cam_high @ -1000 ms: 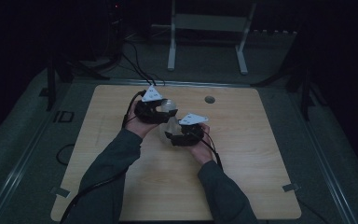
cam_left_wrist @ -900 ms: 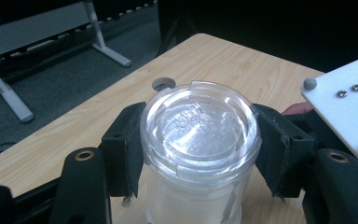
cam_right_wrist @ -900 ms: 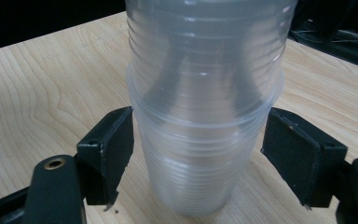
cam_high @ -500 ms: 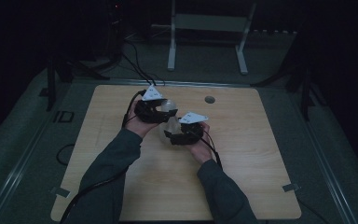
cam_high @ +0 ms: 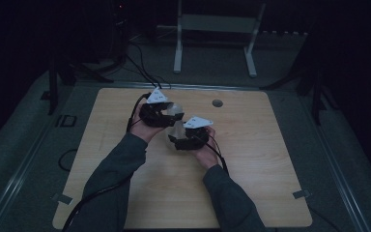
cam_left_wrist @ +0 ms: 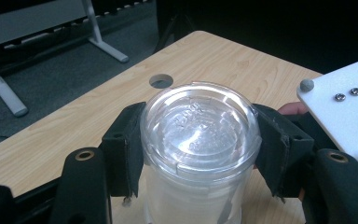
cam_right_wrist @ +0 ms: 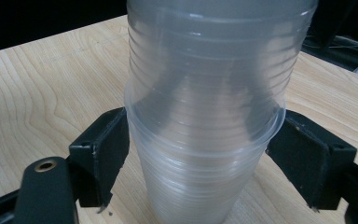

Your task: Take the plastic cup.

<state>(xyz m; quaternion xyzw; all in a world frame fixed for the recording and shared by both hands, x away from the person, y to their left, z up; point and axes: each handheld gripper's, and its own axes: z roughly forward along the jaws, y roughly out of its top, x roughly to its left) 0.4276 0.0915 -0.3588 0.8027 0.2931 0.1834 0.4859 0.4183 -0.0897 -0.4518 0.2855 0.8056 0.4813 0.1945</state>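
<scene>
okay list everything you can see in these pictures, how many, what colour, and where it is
Clear ribbed plastic cups: a nested stack, number cannot be told, held between both grippers above the table's middle.
Light wooden table: one, tan, centre of the high view.
Round hole: one, dark, in the table's far part.
Grey metal stand: one, on the floor beyond the table.
Black cables: several, on the floor at the far left.
Left gripper: one, black jaws either side of the stack's upper end.
Right gripper: one, black jaws either side of the outer cup's rim.
Forearms: two, dark grey sleeves, from the bottom edge.
</scene>
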